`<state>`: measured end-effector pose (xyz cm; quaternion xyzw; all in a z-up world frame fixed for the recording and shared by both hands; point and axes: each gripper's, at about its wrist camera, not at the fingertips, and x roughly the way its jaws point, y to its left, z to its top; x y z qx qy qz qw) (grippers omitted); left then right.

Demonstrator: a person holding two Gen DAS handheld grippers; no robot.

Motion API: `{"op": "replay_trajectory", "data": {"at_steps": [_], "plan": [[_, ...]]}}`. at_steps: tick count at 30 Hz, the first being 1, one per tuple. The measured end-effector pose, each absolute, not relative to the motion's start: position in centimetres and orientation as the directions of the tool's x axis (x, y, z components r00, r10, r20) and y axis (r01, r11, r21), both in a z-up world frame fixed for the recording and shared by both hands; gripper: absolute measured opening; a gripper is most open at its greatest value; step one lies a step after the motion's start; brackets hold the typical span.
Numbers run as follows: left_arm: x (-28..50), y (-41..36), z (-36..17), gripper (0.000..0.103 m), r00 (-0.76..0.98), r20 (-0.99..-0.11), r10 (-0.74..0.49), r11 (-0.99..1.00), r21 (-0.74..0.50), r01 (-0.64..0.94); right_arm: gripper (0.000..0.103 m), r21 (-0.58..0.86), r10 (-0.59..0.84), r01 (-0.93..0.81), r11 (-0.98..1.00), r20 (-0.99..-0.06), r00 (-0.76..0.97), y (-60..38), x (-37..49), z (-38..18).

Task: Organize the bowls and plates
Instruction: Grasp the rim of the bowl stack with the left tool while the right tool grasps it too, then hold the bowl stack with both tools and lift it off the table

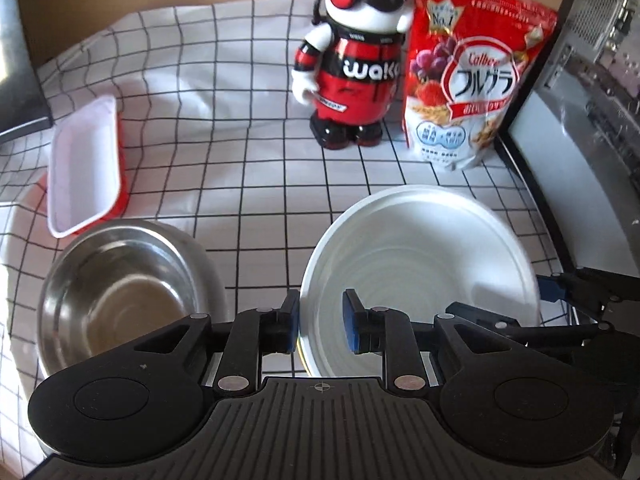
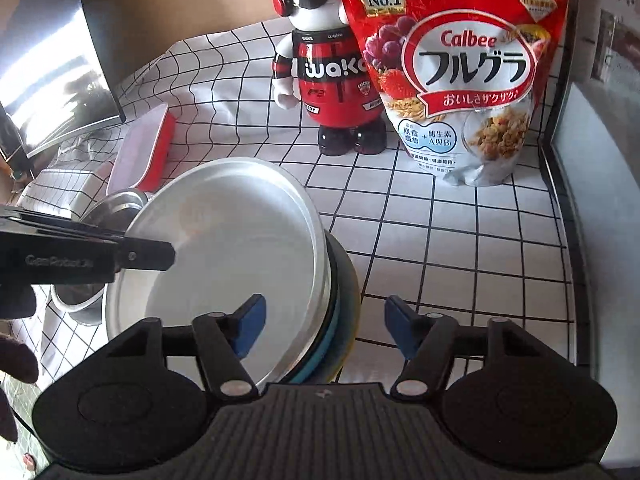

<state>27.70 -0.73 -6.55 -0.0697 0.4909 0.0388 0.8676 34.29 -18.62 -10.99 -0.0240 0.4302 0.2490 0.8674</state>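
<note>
A white plate (image 1: pixel 424 264) tops a stack of plates with dark, blue and yellow edges (image 2: pixel 340 312). My left gripper (image 1: pixel 320 320) straddles the plate's near-left rim, one pad outside, one inside, with a gap to the inner pad, so it is open. It shows from the side in the right wrist view (image 2: pixel 160 258). My right gripper (image 2: pixel 324 324) is open wide across the stack's right edge, one finger over the white plate (image 2: pixel 224 256), the other beside the stack. A steel bowl (image 1: pixel 120 292) sits left of the stack.
A red-and-white rectangular container (image 1: pixel 86 168) lies behind the bowl. A red robot figurine (image 1: pixel 352 60) and a Calbee cereal bag (image 1: pixel 472 76) stand at the back. A dark appliance (image 1: pixel 580 128) borders the right side. A checked cloth (image 1: pixel 224 120) covers the table.
</note>
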Motion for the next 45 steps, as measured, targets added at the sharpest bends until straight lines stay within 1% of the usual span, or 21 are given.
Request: {"op": "replay_trajectory", "data": {"at_steps": [2, 4, 5, 7, 8, 10, 13, 14, 16, 19, 20, 23, 26, 30, 33, 36, 45], "plan": [[28.2, -0.3, -7.2, 0.025, 0.495, -0.868, -0.027, 0.986, -0.106, -0.132, 0.071, 0.193, 0.410, -0.428, 0.883, -0.762, 0.502, -18.5, 34.6, -11.4], [28.9, 0.1, -7.7, 0.025, 0.475, -0.877, -0.068, 0.984, -0.136, -0.111, 0.071, 0.208, 0.389, -0.388, 0.898, -0.787, 0.479, -18.3, 35.5, -11.9], [29.0, 0.3, -7.9, 0.025, 0.470, -0.879, -0.084, 0.984, -0.147, -0.099, 0.068, 0.185, 0.356, -0.369, 0.911, -0.803, 0.478, -18.2, 35.9, -12.1], [29.4, 1.0, -8.4, 0.025, 0.459, -0.882, -0.103, 0.982, -0.164, -0.096, 0.066, 0.136, 0.296, -0.330, 0.934, -0.810, 0.506, -18.3, 36.6, -12.6], [29.5, 1.2, -8.4, 0.033, 0.468, -0.877, -0.107, 0.981, -0.170, -0.093, 0.067, 0.134, 0.280, -0.306, 0.943, -0.815, 0.507, -18.6, 37.0, -12.9], [30.1, 1.4, -8.7, 0.036, 0.443, -0.886, -0.140, 0.976, -0.200, -0.090, 0.067, 0.197, 0.313, -0.281, 0.939, -0.828, 0.466, -19.4, 37.8, -13.5], [30.8, 1.3, -9.5, 0.036, 0.407, -0.901, -0.148, 0.975, -0.201, -0.091, 0.065, 0.278, 0.369, -0.266, 0.923, -0.834, 0.410, -20.0, 38.3, -14.2], [30.9, 1.1, -9.8, 0.039, 0.391, -0.908, -0.149, 0.976, -0.198, -0.087, 0.064, 0.304, 0.390, -0.263, 0.916, -0.832, 0.394, -20.1, 38.5, -14.4], [31.0, 0.7, -10.4, 0.040, 0.358, -0.922, -0.150, 0.978, -0.190, -0.081, 0.059, 0.370, 0.449, -0.273, 0.888, -0.824, 0.345, -20.0, 38.5, -14.8], [31.4, 1.1, -10.9, 0.042, 0.314, -0.931, -0.188, 0.966, -0.233, -0.114, 0.054, 0.522, 0.574, -0.252, 0.815, -0.787, 0.227, -20.1, 38.9, -16.3], [31.5, 1.4, -10.9, 0.042, 0.303, -0.931, -0.203, 0.959, -0.251, -0.129, 0.057, 0.569, 0.613, -0.242, 0.786, -0.767, 0.189, -20.0, 39.0, -16.7], [31.3, 1.9, -10.8, 0.042, 0.275, -0.934, -0.226, 0.951, -0.273, -0.146, 0.057, 0.584, 0.625, -0.229, 0.779, -0.755, 0.200, -19.7, 38.6, -16.8], [30.2, 1.3, -10.5, 0.042, 0.256, -0.947, -0.194, 0.962, -0.235, -0.139, 0.059, 0.604, 0.640, -0.217, 0.767, -0.745, 0.188, -19.5, 38.1, -16.9], [27.7, 0.7, -10.2, 0.043, 0.219, -0.967, -0.129, 0.974, -0.165, -0.153, 0.063, 0.616, 0.659, -0.261, 0.743, -0.742, 0.126, -18.7, 35.8, -16.9], [25.4, 0.7, -10.3, 0.043, 0.206, -0.971, -0.117, 0.973, -0.154, -0.172, 0.064, 0.630, 0.678, -0.297, 0.718, -0.729, 0.091, -18.1, 34.7, -17.0], [24.5, 1.1, -10.3, 0.042, 0.220, -0.966, -0.138, 0.963, -0.183, -0.199, 0.064, 0.633, 0.686, -0.308, 0.710, -0.721, 0.098, -17.8, 34.7, -17.0], [24.8, 1.8, -10.0, 0.042, 0.261, -0.958, -0.119, 0.960, -0.179, -0.217, 0.067, 0.638, 0.695, -0.297, 0.710, -0.702, 0.154, -18.1, 35.0, -16.8]]}}
